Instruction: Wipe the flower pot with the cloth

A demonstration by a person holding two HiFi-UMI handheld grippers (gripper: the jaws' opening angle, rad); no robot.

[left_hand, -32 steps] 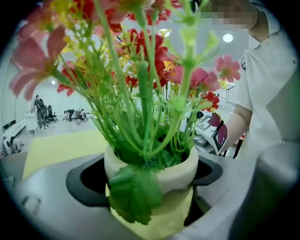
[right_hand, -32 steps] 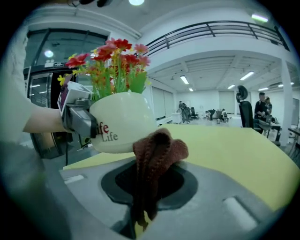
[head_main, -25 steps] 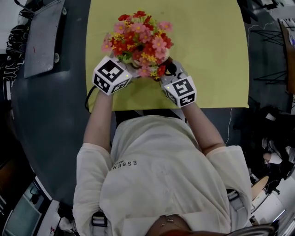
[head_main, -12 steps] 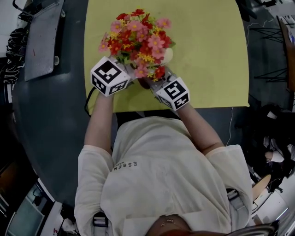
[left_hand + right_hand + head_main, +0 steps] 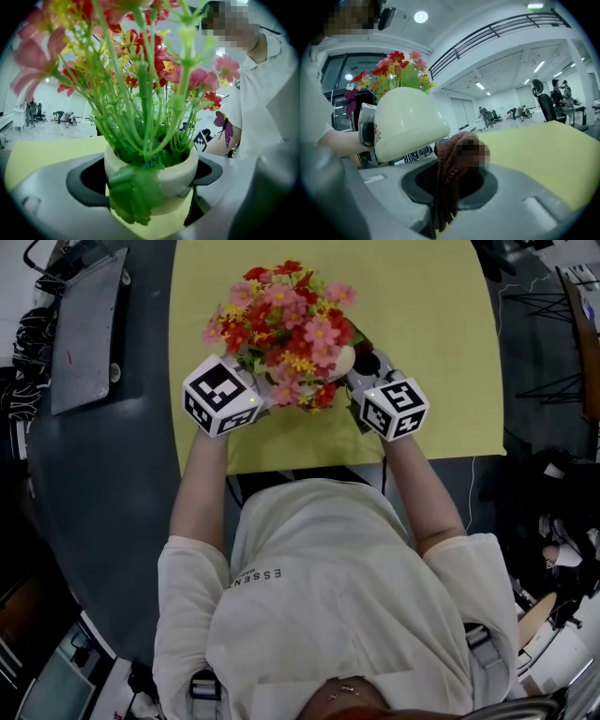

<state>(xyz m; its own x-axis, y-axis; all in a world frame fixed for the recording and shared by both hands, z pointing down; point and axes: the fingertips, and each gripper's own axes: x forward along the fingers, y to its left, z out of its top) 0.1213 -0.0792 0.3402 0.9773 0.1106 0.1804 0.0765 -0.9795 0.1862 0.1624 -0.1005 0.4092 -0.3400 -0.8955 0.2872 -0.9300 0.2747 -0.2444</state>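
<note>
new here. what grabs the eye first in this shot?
The bunch of red, pink and yellow flowers in a cream pot, over the near edge of the yellow table. The left gripper is clamped on the pot. The right gripper pinches a brown cloth right beside the pot's wall.

A yellow table (image 5: 422,352) stood on a dark grey floor (image 5: 103,521). The room was a large white hall: a railed gallery (image 5: 497,30) ran overhead, ceiling strip lights (image 5: 480,86) glowed, and a black office chair (image 5: 543,101) stood far off.
</note>
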